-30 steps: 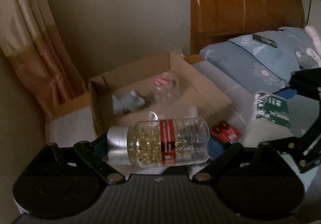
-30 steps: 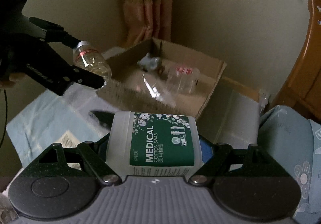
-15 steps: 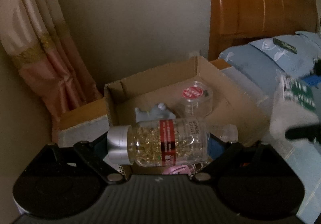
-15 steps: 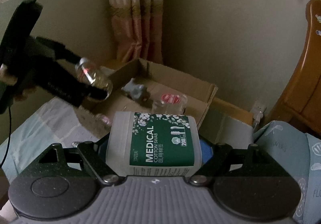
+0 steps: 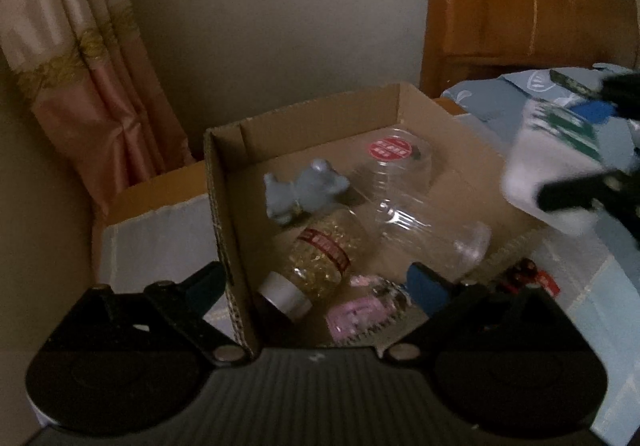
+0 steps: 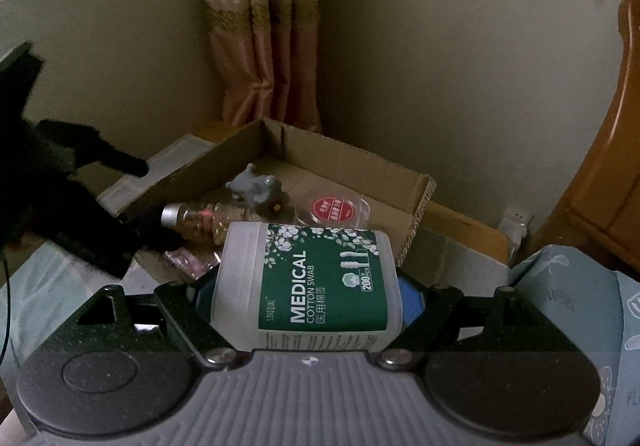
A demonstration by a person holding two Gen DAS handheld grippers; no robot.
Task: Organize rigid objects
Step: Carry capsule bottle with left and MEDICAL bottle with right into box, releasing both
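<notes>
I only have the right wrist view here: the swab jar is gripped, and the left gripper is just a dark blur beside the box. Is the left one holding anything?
Observer: No. In the left wrist view, the left gripper is open with nothing between its fingers. The capsule bottle lies in the cardboard box.
Reviewer: Is anything hidden behind the cotton swab jar?
Observer: Yes, a large clear plastic bottle lies on its side in the box, to the right of the capsule bottle.
Reviewer: Anything outside the box?
Observer: A small red item lies on the bedsheet, by the box's near right corner.
</notes>
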